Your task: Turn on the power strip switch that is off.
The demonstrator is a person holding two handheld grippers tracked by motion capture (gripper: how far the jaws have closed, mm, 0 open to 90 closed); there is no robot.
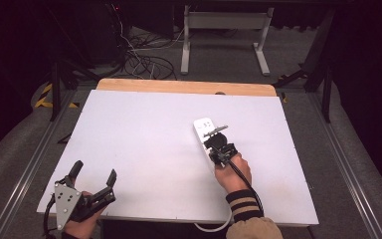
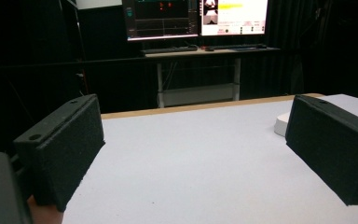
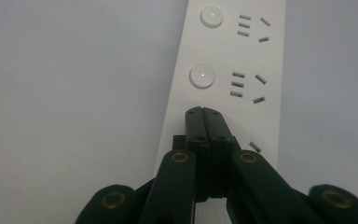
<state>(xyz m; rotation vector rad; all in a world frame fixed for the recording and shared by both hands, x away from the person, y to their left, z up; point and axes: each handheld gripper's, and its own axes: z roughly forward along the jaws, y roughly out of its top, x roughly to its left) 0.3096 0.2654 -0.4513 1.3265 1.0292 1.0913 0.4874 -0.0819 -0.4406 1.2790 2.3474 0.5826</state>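
A white power strip (image 1: 201,125) lies on the white tabletop (image 1: 144,144), right of the middle. In the right gripper view the power strip (image 3: 228,60) shows two round switch buttons (image 3: 202,76), each beside a set of socket slots. My right gripper (image 3: 207,112) is shut, jaws together with nothing between them, and its tips sit over the strip just below the second button; what lies under them is hidden. In the high view the right gripper (image 1: 212,143) points away from the person. My left gripper (image 1: 94,170) rests at the table's front left corner, open and empty (image 2: 196,149).
The strip's white cable (image 1: 214,228) loops off the front edge. A wooden strip (image 1: 184,86) borders the table's far edge. Beyond it a desk frame (image 1: 224,30) and floor cables (image 1: 144,59) stand in the dark. Monitors (image 2: 196,16) glow farther back.
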